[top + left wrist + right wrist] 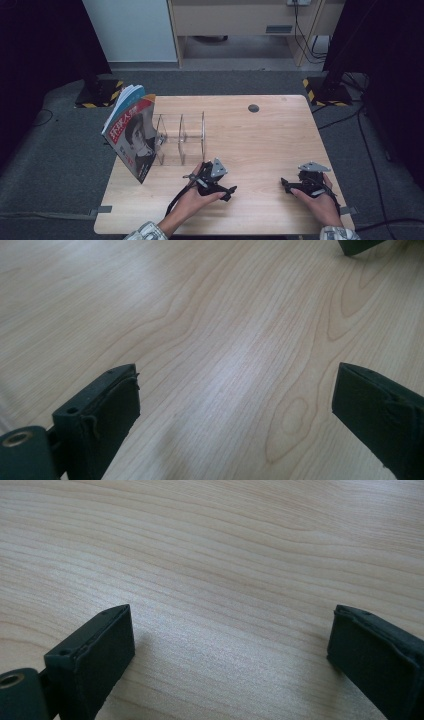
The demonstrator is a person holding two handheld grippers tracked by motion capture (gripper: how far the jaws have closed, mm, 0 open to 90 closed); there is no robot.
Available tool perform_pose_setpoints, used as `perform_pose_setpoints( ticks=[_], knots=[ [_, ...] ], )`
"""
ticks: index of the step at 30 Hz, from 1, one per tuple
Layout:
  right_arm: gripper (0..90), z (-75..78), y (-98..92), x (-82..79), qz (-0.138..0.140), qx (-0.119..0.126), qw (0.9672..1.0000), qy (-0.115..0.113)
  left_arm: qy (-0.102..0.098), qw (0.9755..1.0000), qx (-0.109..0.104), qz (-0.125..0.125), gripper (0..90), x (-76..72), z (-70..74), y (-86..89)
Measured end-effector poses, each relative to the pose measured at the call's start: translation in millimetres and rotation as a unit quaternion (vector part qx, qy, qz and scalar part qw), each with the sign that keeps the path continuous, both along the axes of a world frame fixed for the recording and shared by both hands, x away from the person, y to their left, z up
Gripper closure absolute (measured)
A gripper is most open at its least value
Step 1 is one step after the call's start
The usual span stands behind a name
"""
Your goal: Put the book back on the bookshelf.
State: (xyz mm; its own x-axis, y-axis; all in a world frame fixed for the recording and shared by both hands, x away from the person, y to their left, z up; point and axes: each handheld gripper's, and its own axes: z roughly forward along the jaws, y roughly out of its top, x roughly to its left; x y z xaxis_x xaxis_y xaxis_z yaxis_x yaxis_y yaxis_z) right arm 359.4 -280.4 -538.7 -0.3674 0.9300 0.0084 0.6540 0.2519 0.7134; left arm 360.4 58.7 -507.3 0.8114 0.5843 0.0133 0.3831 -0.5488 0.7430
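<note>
Magazine (pixel 131 131) at table's (pixel 260 135) left edge; both grippers spread wide over bare wood.

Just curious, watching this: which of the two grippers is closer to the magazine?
The left gripper. It sits right of the magazine, near the clear rack. The right gripper is farther off, toward the table's right edge.

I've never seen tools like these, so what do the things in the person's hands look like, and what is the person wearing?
Each hand holds a black device: the left gripper and the right gripper both carry a grey three-cornered plate on top. A black cable trails from the left one. Close up, the jaws are thick black blocks. The sleeves are light plaid.
</note>
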Motion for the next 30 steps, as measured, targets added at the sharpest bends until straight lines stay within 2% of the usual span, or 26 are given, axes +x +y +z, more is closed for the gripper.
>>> perform_pose_setpoints(
  ticks=[8, 17, 22, 26, 30],
  knots=[
    [5.2, 0.0, 0.0, 0.0, 0.000, 0.000, 1.0000, 0.000, 0.009, 0.9997, 0.023, -0.007, 4.7, 9.7, -7.1, -22.0],
    [5.1, 0.0, 0.0, 0.0, 0.000, 0.000, 1.0000, 0.000, 0.015, 0.9994, 0.032, -0.001, 4.6, 19.7, -11.2, -34.8],
    [5.1, 0.0, 0.0, 0.0, 0.000, 0.000, 1.0000, 0.000, 0.014, 0.9996, 0.021, -0.014, 4.2, 23.4, -12.0, -41.5],
    [5.1, 0.0, 0.0, 0.0, 0.000, 0.000, 1.0000, 0.000, 0.017, 0.9995, 0.026, -0.005, 4.0, 26.9, -15.7, -44.8],
    [5.1, 0.0, 0.0, 0.0, 0.000, 0.000, 1.0000, 0.000, 0.009, 0.9994, 0.034, -0.001, 4.0, 31.6, -16.1, -47.6]
  ],
)
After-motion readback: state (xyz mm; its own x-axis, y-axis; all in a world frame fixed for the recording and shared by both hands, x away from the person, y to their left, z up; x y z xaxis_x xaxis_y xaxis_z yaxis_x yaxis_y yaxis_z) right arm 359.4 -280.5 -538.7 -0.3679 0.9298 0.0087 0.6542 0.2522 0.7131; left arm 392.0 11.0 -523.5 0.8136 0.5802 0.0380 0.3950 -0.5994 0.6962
